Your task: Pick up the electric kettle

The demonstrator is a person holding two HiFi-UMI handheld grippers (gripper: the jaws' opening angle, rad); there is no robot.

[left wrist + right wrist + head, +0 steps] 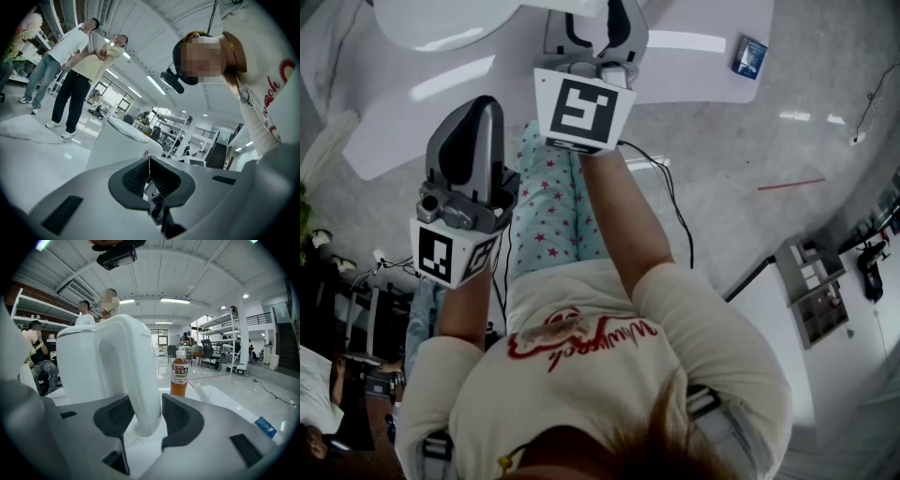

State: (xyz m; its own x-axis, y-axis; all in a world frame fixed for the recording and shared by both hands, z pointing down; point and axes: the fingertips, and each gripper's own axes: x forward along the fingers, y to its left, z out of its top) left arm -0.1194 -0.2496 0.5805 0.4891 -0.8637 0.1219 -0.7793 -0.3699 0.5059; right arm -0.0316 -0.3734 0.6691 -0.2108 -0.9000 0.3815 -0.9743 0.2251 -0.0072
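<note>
The white electric kettle [79, 362] stands on a white table [220, 397], close in front of my right gripper [147, 408]. Its thick curved handle [136, 376] runs down between the right jaws, which stand wide and do not squeeze it. In the head view the kettle's lid [441, 21] shows at the top left, with the right gripper [598, 23] reaching beside it. My left gripper [478, 108] hangs lower left, short of the table, with its pads closed together and nothing in them. In the left gripper view the kettle [119, 143] stands beyond the left gripper [149, 168].
A bottle of brown tea [179, 376] stands on the table right behind the handle. A small blue packet [750, 56] lies near the table's right edge. People stand and sit in the hall behind; a black cable [675, 211] crosses the floor.
</note>
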